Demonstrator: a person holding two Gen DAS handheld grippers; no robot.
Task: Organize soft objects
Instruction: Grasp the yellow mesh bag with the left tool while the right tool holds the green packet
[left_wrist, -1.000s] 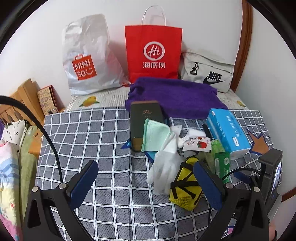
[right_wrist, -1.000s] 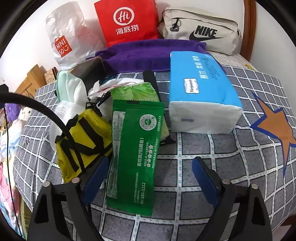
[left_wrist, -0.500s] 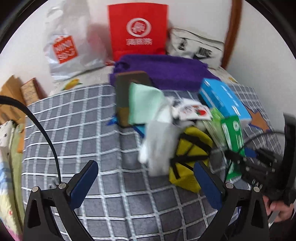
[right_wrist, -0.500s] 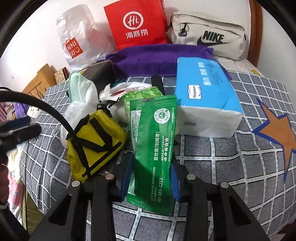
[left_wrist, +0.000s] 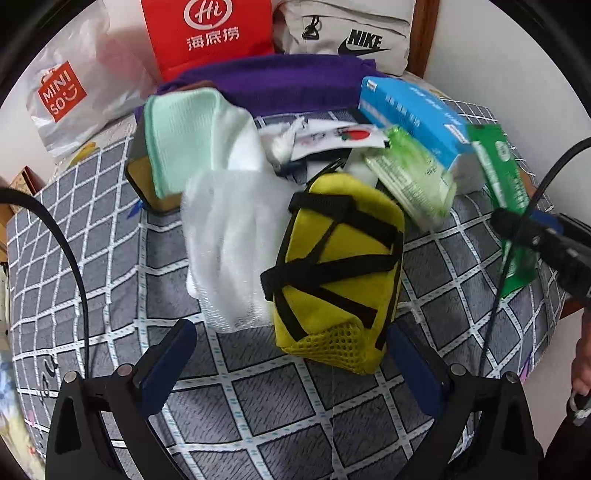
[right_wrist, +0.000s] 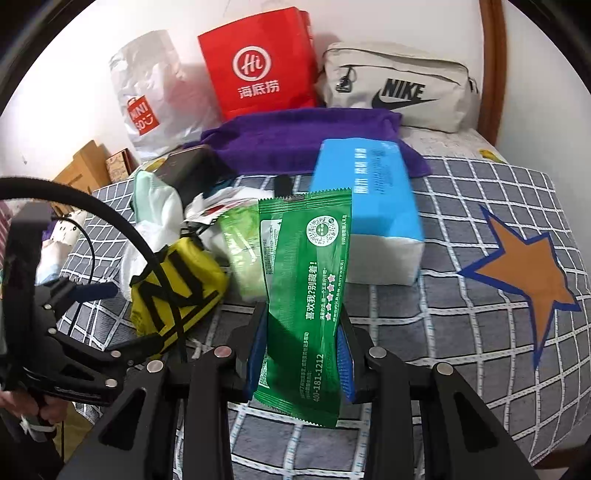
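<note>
My right gripper (right_wrist: 303, 336) is shut on a long green wet-wipe packet (right_wrist: 306, 280) and holds it lifted above the checked bedspread; the packet also shows in the left wrist view (left_wrist: 506, 184). My left gripper (left_wrist: 288, 354) is open, its jaws on either side of a yellow pouch with black straps (left_wrist: 332, 269), just short of it. The pouch also shows in the right wrist view (right_wrist: 177, 291). Beside the pouch lie a white mesh cloth (left_wrist: 229, 243), a mint cloth (left_wrist: 177, 136) and a light green wipe pack (left_wrist: 410, 177).
A blue tissue pack (right_wrist: 369, 206) lies right of the pile. A purple towel (right_wrist: 306, 140) lies behind it. A red paper bag (right_wrist: 262, 62), a Miniso bag (right_wrist: 151, 96) and a Nike pouch (right_wrist: 399, 88) lean on the wall. A dark box (right_wrist: 184, 170) sits at the left.
My right gripper closed on the green packet and lifted it off the bed. My left gripper moved forward and right to the yellow pouch, still open.
</note>
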